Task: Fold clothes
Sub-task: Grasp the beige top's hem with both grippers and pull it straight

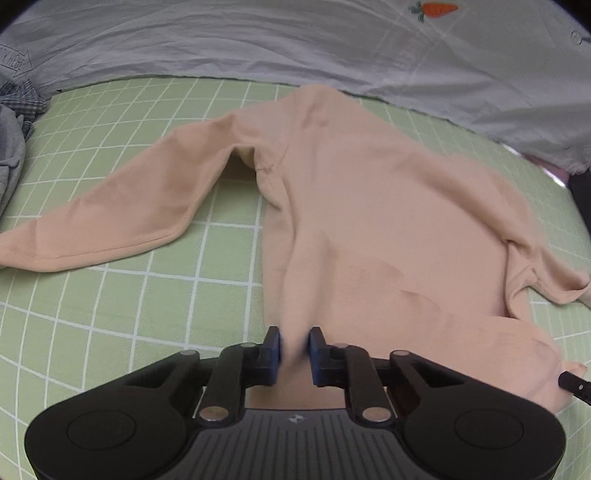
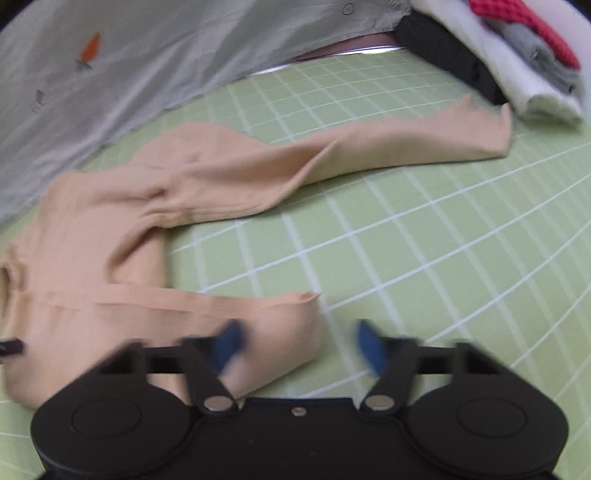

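Observation:
A peach long-sleeved top (image 1: 369, 221) lies spread on a green checked sheet (image 1: 110, 314). One sleeve (image 1: 110, 214) stretches out to the left. My left gripper (image 1: 294, 350) is shut on a pinch of the top's near hem, and the cloth rises between its blue pads. In the right wrist view the top (image 2: 110, 240) lies to the left, with its other sleeve (image 2: 406, 144) reaching right. My right gripper (image 2: 299, 345) is blurred. Its fingers stand apart around the hem's right corner (image 2: 288, 332), and the right finger is clear of the cloth.
A pale grey duvet (image 1: 258, 40) with a carrot motif (image 1: 436, 9) lies along the far side. Loose grey and checked clothes (image 1: 11, 147) sit at the far left. A stack of folded clothes (image 2: 535, 66) stands at the far right.

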### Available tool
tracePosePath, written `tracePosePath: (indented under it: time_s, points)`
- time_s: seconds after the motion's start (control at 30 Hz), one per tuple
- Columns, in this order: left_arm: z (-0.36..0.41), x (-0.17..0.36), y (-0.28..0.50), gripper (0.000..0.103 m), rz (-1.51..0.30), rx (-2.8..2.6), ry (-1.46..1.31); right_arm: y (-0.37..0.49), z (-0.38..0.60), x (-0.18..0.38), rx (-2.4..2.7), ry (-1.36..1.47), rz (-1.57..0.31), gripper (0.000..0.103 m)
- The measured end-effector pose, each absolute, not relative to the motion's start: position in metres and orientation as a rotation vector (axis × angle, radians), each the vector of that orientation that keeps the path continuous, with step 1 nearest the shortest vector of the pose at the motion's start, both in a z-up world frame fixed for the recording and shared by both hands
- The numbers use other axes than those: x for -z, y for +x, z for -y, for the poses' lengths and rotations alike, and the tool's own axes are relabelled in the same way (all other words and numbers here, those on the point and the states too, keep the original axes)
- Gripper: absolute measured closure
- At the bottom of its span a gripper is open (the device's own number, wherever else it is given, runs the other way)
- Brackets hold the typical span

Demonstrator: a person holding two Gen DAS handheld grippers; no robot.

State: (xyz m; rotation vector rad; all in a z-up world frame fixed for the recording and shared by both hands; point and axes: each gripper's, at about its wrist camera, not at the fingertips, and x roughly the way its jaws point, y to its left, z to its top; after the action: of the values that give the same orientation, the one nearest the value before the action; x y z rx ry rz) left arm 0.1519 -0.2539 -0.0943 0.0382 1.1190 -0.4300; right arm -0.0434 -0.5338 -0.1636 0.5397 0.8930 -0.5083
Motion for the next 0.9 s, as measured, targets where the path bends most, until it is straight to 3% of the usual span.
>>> tracePosePath:
  time_s: [0.1, 0.3, 0.7, 0.9]
  points:
    - [0.235, 0.079, 0.134, 0.096, -1.077, 0.432, -0.023, -0.052, 0.522, 0.15, 0.482, 0.487, -0.839, 0.096]
    - [0.193, 0.064, 0.081, 0.096, -1.012, 0.433, -0.068, -0.08, 0.497, 0.124, 0.423, 0.398, -0.752, 0.096]
    - [0.125, 0.087, 0.028, 0.094, -1.145, 0.307, -0.046, -0.137, 0.451, 0.149, 0.375, 0.376, -0.899, 0.092]
    - [0.117, 0.079, 0.024, 0.063, -1.109, 0.271, -0.122, -0.152, 0.451, 0.139, 0.406, 0.447, -0.879, 0.072]
